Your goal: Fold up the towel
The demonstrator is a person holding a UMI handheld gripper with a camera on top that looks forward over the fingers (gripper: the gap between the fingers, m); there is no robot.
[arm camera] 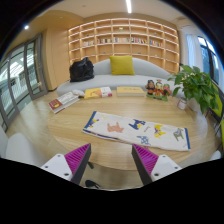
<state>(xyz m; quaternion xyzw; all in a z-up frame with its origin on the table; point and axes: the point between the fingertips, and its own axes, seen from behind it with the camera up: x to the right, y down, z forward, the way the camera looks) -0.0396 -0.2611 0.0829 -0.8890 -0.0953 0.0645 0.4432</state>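
Note:
A white towel (135,129) with coloured cartoon prints lies spread flat on the light wooden table (60,125), ahead of my fingers and a little to the right. My gripper (111,160) is open and empty, its magenta pads wide apart, held above the table's near edge. The towel is well beyond the fingertips (78,156) and nothing is between them.
Books (64,100) and a yellow booklet (98,92) lie at the table's far left. Small figures (158,90) stand at the far right next to a green plant (195,88). A sofa with a yellow cushion (122,65) and a black bag (81,70) stands behind, under shelves (120,40).

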